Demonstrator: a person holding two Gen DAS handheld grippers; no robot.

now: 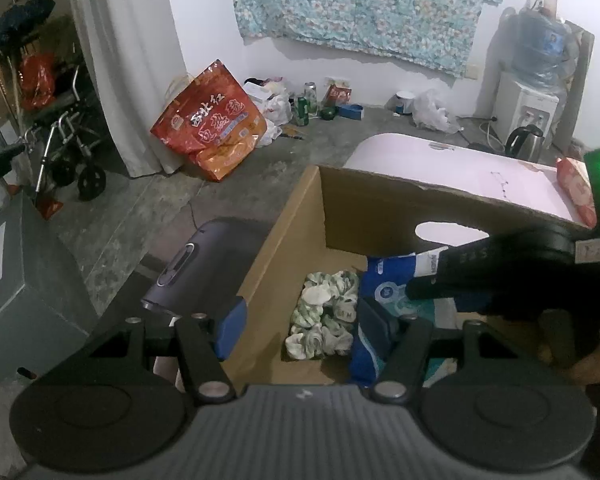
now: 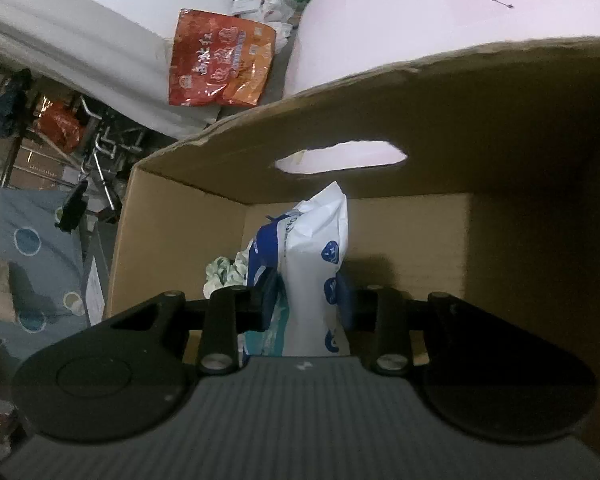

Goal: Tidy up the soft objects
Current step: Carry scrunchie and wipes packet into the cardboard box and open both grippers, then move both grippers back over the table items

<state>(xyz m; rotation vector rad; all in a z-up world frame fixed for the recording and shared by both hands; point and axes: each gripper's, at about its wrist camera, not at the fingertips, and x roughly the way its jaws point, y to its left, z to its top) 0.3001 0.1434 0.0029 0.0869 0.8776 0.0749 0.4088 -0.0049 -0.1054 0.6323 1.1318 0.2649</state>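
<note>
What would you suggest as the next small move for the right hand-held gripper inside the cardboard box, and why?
Probably open the right hand-held gripper and let go. Its pads sit either side of the blue-and-white soft pack, which already stands low inside the cardboard box beside the green-and-white cloth. The left hand-held gripper is open and holds nothing.

- White wall (image 1: 204, 20), floral teal cloth (image 1: 360, 8) hung on it
- Bare grey concrete floor (image 1: 148, 208), cluttered along the wall
- Red-orange printed bag (image 1: 212, 124) leaning by white curtain (image 1: 112, 60)
- Water dispenser (image 1: 528, 100) in corner, steel kettle (image 1: 526, 142) beside it
- Folded wheelchair (image 1: 68, 148) at left
- Dim indoor light
</note>
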